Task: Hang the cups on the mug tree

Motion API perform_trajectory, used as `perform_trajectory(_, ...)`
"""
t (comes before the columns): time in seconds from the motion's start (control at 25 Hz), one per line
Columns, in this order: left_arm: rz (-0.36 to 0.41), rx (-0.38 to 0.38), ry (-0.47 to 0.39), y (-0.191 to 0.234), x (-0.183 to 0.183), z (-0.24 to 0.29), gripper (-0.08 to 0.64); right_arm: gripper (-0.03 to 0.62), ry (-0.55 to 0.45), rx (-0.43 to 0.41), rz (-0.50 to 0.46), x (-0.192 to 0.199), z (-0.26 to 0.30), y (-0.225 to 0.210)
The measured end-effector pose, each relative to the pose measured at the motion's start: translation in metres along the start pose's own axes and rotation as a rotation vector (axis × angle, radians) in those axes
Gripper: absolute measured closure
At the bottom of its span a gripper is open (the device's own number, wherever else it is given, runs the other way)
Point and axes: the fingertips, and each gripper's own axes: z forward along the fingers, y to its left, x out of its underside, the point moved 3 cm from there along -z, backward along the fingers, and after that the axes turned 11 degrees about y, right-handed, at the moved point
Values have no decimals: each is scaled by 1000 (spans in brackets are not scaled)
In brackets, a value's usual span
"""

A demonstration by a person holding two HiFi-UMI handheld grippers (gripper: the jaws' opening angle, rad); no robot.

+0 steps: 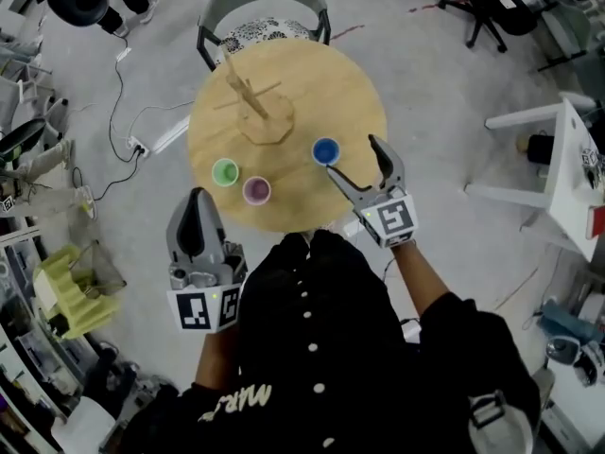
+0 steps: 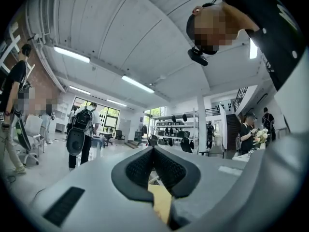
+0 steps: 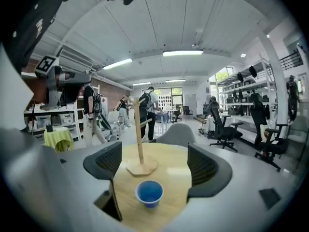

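Note:
A wooden mug tree (image 1: 255,102) stands on the round wooden table (image 1: 350,93), with bare pegs. Three cups stand in front of it: a green one (image 1: 225,172), a pink one (image 1: 256,190) and a blue one (image 1: 325,151). My right gripper (image 1: 357,162) is open just short of the blue cup (image 3: 149,193), which sits upright between its fingers in the right gripper view, with the mug tree (image 3: 140,139) behind. My left gripper (image 1: 197,211) is shut and empty, held off the table's near-left edge; in its own view its pads (image 2: 140,170) meet and point up at the room.
A grey chair (image 1: 265,8) stands at the table's far side. Cables and a power strip (image 1: 138,146) lie on the floor to the left. A white table (image 1: 567,159) is at the right, office chairs (image 1: 492,8) beyond. Other people stand in the room.

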Motion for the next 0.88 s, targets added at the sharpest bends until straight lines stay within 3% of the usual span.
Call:
perform_trajectory(0.48, -18, -31, 84, 16, 43, 6, 566, 172, 175, -71, -123, 105, 93, 11)
perform_trajectory(0.88, -32, -56, 114, 28, 62, 7, 566, 175, 261, -73, -155, 154, 137, 9)
